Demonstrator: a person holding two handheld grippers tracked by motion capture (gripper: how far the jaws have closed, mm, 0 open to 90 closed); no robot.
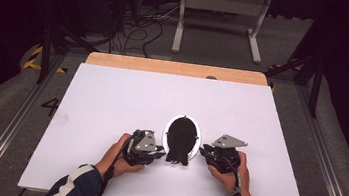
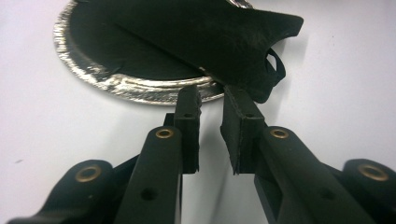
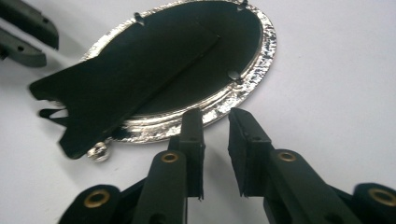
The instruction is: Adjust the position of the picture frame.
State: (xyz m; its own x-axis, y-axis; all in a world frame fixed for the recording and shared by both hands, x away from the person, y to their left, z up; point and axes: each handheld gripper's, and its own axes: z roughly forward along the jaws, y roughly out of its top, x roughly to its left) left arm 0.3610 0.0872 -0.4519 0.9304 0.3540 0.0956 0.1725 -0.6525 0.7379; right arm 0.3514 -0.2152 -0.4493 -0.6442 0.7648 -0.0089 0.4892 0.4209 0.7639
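— Two grippers, one oval silver frame (image 1: pixel 181 139) lying face down on the white table (image 1: pixel 111 100), between my left gripper (image 2: pixel 211 100) and right gripper (image 3: pixel 215 122). What now?
— I hold nothing; both jaw pairs stand narrowly apart at its rim. I'd pinch the rim squarely, each side.
— Obstacles?
— Its black back stand (image 3: pixel 126 79) sticks out over the edge, and a small ball foot (image 3: pixel 99 151) sits by it
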